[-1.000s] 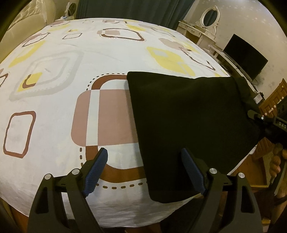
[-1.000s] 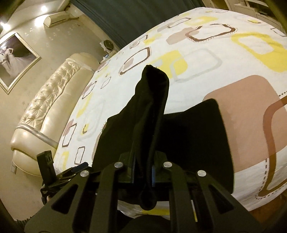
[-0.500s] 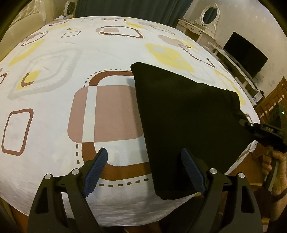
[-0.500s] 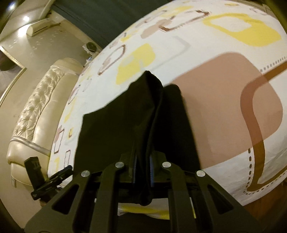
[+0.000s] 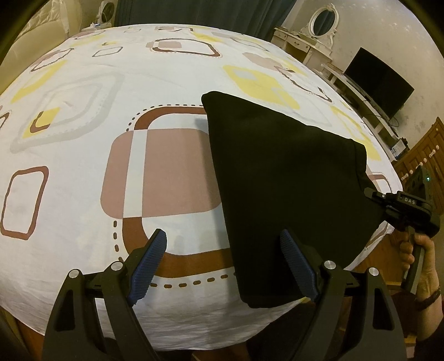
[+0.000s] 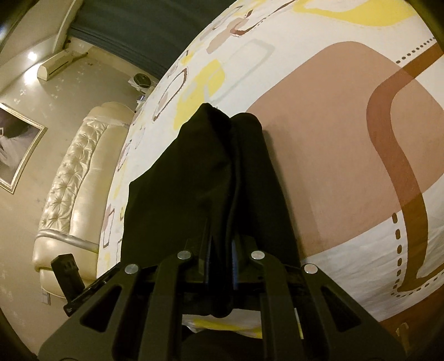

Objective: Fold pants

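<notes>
The black pants (image 5: 280, 188) are lying folded on the bed (image 5: 83, 138), just right of the big tan square (image 5: 163, 172) printed on the sheet, with their near corner reaching the bed's front edge. The right claw (image 6: 222, 266) is pinching the pants' right-hand edge, its jaws nearly closed on a bunched ridge of cloth that is rising away from it toward the tan square. In the left wrist view this claw (image 5: 369, 191) is sitting at the pants' far right side, with a hand (image 5: 421, 258) gripping its handle below.

The left claw (image 5: 224, 263) is hovering wide open and empty above the bed's front edge, its left blue pad (image 5: 149, 263) over the sheet below the tan square, its right pad over the pants' near corner, neither pressing on anything.

Beyond the tan square a dark curtain (image 5: 194, 14) is hanging; to the right of it a white dressing table with an oval mirror (image 5: 323, 19) and a dark screen (image 5: 380, 80) are standing. In the right wrist view a cream tufted headboard (image 6: 75, 177) is running left of the pants.

Compared with a second ago, the held edge is sitting lower, the cloth is spreading flatter across the sheet, and the right claw's view is rolled further over. The left claw is keeping its place.
</notes>
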Motion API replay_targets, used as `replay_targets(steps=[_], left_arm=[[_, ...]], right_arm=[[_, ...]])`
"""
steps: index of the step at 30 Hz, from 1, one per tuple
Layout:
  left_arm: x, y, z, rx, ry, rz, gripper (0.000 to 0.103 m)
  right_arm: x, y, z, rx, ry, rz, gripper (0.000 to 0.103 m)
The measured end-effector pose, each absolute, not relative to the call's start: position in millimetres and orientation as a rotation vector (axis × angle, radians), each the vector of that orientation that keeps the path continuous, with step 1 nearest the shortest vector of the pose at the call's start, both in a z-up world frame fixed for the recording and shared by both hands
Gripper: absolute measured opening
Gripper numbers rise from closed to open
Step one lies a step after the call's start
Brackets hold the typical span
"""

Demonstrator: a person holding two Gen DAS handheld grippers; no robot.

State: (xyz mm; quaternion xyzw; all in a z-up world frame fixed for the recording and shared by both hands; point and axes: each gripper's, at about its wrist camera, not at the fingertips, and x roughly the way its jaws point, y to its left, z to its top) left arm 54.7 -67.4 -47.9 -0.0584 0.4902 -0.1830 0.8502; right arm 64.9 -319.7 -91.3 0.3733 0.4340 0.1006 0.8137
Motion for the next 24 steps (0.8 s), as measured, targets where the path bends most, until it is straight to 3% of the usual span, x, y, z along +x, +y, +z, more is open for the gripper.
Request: replay_targets(steps=[22,23,24], left_arm=[[63.7,-50.9,-52.0,-0.219,1.071,-0.411,0.083],[64.4,-49.2,-51.7,-0.229,1.071,-0.419,0.083],[65.5,-48.2,-51.6,-0.235,1.071,-0.426,0.083]], right_arm=[[48.4,-350.9,-84.8,0.828,0.907,0.162,0.01],[46.9,-354.4,-83.1,0.831,0.902,0.156,0.012],[44.8,-358.6,-81.4,0.841,0.896,0.146,0.024]])
